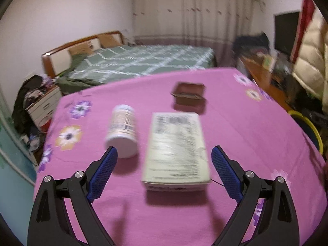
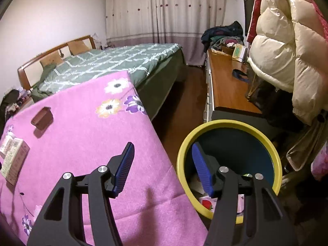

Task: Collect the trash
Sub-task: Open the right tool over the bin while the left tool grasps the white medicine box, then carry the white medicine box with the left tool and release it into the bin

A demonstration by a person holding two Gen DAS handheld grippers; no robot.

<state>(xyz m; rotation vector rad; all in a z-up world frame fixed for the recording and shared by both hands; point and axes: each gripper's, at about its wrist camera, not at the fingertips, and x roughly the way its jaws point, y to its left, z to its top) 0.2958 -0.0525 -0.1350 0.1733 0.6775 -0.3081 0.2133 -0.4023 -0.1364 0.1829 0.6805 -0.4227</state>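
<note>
While jaws gape, box [image 1: 176, 149] lies between.

walls: plain white
bed [image 2: 106, 65]: green checked cover
curtains [image 2: 164, 8]: drawn
floor [image 2: 184, 106]: dark wood
desk [image 2: 229, 88]: cluttered

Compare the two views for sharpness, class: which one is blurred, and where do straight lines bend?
Left wrist view: motion blur smears the box print and the bottle, while the left tongs stay crisp. Right wrist view: sharp throughout; the fisheye bows the pink tablecloth edge and the bin rim, and dark corners frame both.
</note>
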